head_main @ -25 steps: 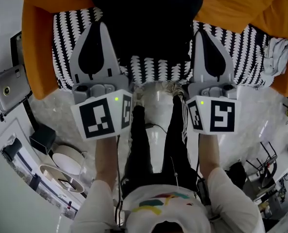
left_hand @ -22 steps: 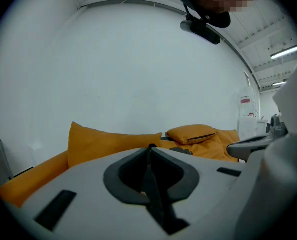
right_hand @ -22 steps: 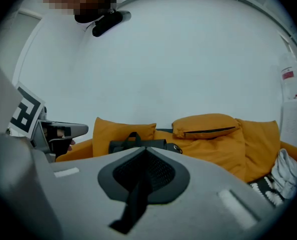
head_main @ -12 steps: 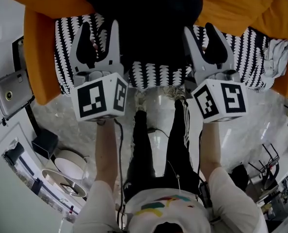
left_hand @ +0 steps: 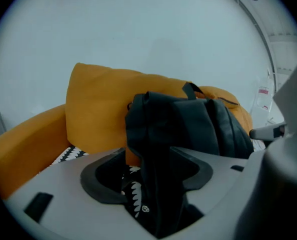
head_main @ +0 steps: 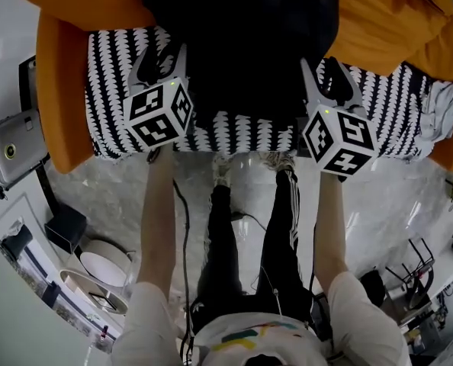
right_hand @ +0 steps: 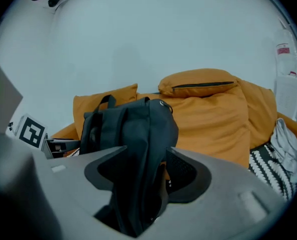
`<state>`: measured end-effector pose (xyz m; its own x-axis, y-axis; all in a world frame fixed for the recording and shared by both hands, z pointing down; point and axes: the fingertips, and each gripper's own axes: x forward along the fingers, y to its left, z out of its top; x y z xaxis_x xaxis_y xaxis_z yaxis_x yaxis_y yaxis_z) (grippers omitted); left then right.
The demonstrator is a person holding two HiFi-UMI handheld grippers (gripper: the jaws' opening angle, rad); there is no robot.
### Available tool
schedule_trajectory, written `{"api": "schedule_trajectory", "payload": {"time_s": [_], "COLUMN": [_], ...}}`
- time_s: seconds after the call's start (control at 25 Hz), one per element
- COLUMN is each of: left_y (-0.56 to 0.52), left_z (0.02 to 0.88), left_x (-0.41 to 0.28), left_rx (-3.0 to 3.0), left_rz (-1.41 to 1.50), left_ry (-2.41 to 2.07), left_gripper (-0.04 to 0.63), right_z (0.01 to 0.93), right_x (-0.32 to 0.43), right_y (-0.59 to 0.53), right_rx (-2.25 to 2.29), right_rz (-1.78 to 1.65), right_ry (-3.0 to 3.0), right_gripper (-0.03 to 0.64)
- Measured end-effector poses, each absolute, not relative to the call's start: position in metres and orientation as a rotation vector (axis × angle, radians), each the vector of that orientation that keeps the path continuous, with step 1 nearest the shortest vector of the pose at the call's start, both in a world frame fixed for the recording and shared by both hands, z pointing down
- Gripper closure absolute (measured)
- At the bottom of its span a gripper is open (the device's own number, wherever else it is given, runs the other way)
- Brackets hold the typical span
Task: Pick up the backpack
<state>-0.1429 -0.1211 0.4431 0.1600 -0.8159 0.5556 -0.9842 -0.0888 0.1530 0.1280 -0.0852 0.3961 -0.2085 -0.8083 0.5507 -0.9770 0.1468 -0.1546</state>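
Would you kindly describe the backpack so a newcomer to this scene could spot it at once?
Find the orange sofa with the black-and-white patterned seat cover. The backpack stands mid-seat against the orange back cushions. It is the only plain black thing there; the crumpled cloth at the right end is pale grey.

On an orange sofa [head_main: 59,90] with a black-and-white patterned seat cover [head_main: 249,132] — a black backpack [head_main: 249,44] at mid-seat, propped against loose orange cushions [head_main: 387,21] piled along the back, and a crumpled pale cloth [head_main: 440,117] at the right end.
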Motion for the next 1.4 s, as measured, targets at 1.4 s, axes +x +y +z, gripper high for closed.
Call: {"api": "schedule_trajectory", "payload": {"time_s": [1.4], "left_y": [-0.133], "left_z": [0.524], "left_x": [-0.116], "left_rx": [1.928], "left_rz": [0.590], "left_ry": [-1.403], "left_gripper": [0.480], "right_z": [0.461], "right_x": [0.106], "right_y": [-0.093], "right_rx": [1.516], "right_rz": [0.669], "right_ry": [-1.990], "right_gripper": [0.517]}}
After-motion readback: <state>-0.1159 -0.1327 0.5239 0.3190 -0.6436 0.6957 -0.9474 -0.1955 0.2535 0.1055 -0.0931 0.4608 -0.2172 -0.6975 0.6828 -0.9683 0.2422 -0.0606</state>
